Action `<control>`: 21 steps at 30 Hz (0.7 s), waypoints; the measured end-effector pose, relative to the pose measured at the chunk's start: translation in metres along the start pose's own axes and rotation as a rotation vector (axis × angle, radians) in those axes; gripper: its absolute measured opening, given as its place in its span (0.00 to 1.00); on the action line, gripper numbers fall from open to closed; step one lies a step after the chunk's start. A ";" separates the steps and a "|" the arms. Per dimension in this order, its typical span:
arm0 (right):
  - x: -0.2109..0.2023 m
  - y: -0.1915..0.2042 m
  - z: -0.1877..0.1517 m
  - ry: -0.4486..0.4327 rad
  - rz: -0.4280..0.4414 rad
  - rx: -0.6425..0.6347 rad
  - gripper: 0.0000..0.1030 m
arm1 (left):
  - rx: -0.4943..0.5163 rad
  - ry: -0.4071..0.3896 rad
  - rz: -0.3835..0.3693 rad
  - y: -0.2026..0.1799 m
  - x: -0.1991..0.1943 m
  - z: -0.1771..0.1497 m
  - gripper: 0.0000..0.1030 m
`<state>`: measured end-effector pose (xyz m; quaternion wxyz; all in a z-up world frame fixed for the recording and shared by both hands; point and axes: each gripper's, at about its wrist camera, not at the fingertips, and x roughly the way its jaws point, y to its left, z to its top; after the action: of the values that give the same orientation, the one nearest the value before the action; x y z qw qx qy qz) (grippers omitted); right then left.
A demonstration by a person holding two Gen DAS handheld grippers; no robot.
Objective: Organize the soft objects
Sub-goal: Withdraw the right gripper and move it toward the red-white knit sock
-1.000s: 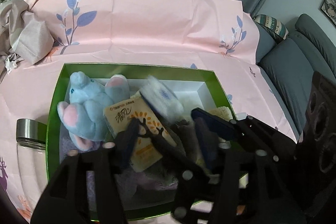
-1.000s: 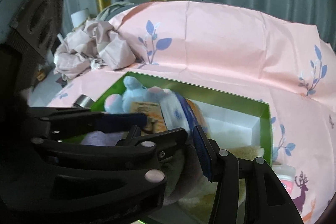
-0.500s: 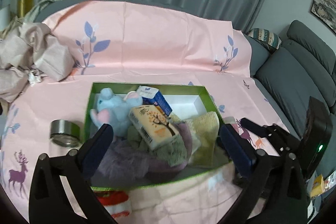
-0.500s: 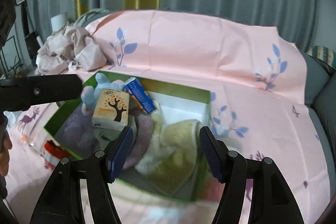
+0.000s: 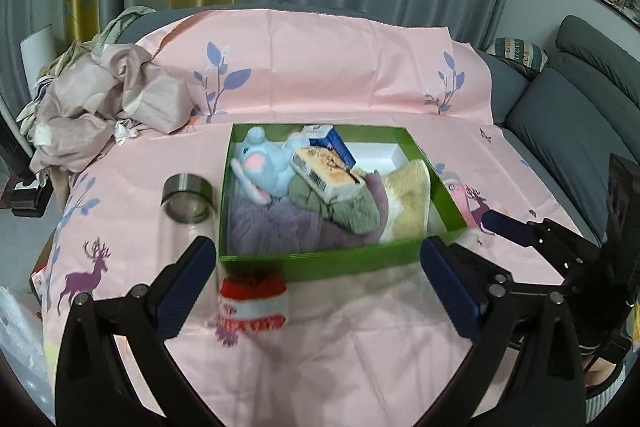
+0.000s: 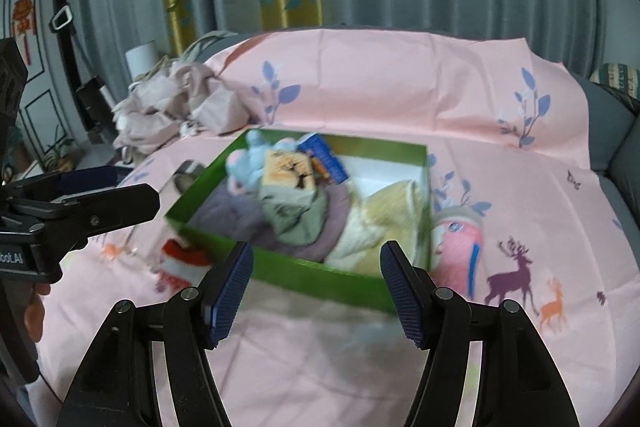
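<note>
A green box [image 5: 352, 263] [image 6: 320, 277] on the pink sheet holds a blue plush elephant [image 5: 264, 163] [image 6: 248, 159], two tissue packs [image 5: 326, 173] [image 6: 288, 171], and purple, green and yellow soft cloths. A red and white knitted item [image 5: 254, 305] [image 6: 182, 259] lies in front of the box. A pink plush [image 6: 460, 247] [image 5: 460, 195] lies at its right side. My left gripper [image 5: 320, 291] is open and empty, near the box's front. My right gripper [image 6: 316, 291] is open and empty, also short of the box.
A glass bottle with a steel lid [image 5: 186, 199] lies left of the box. Crumpled beige cloth [image 5: 104, 107] [image 6: 180, 107] sits at the far left. A grey sofa [image 5: 580, 115] is on the right. Curtains hang behind.
Both grippers have pulled back and up from inside the box and opened wide. The tissue packs now rest in the box.
</note>
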<state>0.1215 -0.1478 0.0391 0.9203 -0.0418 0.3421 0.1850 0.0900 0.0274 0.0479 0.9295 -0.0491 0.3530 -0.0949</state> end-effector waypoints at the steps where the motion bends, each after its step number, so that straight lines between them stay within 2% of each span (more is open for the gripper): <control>1: -0.002 0.002 -0.003 0.003 0.004 -0.001 0.65 | -0.001 0.001 0.001 0.001 -0.002 -0.003 0.99; 10: -0.013 0.022 -0.027 0.039 0.035 0.000 0.65 | -0.071 0.032 -0.008 0.011 -0.017 -0.037 0.99; 21: -0.023 0.042 -0.038 0.054 0.057 -0.005 0.65 | -0.137 0.050 -0.015 0.027 -0.032 -0.064 0.99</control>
<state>0.0671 -0.1239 0.0269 0.9050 -0.0394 0.3672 0.2111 0.0275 0.0592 0.0167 0.9142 -0.1128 0.3811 -0.0789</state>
